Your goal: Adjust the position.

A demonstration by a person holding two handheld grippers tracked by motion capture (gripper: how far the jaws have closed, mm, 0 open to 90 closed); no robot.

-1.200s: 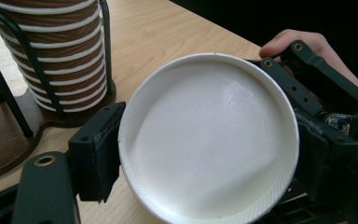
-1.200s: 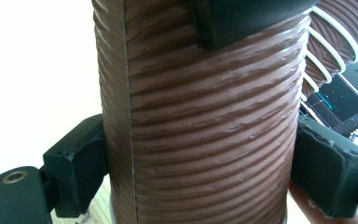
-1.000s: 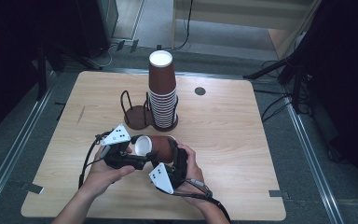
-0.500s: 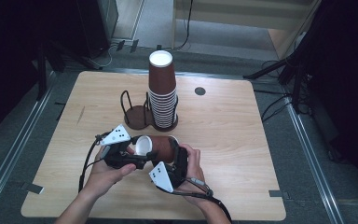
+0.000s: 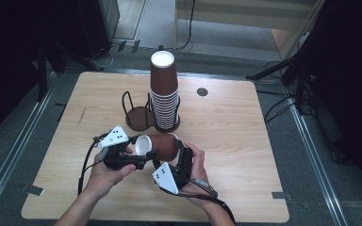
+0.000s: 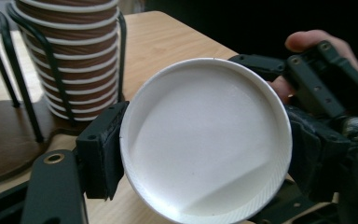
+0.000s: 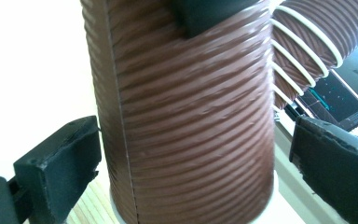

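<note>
Brown ribbed paper cup (image 5: 159,145) is on its side, held off the wooden table (image 5: 245,136) near the front edge, a bit left of centre. White base faces left, toward the left gripper (image 5: 136,155).

Left gripper: in its own view the jaws sit on either side of the cup's white base (image 6: 205,140). Left pad (image 6: 103,149) is pressed on the rim; the right jaw is up against the other side. Reads as clamped on the cup's base end.

Right gripper (image 5: 181,157): in its own view the two black pads (image 7: 58,168) stand either side of the ribbed wall (image 7: 186,126) with visible gaps on both sides. Jaws spread, not touching the cup. The dark block at the top of that view, against the cup wall, looks like one of the left gripper's pads.

Both hands are close together; right hand (image 5: 198,165) sits just right of the cup, left hand (image 5: 104,173) just left and near.

Farther back, mid-table: tall stack of the same brown cups (image 5: 164,92), upside down, in the right ring of a black wire holder (image 5: 139,113). The holder's left ring has no cups in it. The stack also appears at the upper left of the left gripper view (image 6: 70,56).

Small dark round disc (image 5: 202,92) in the tabletop, right of the stack near the far edge.
</note>
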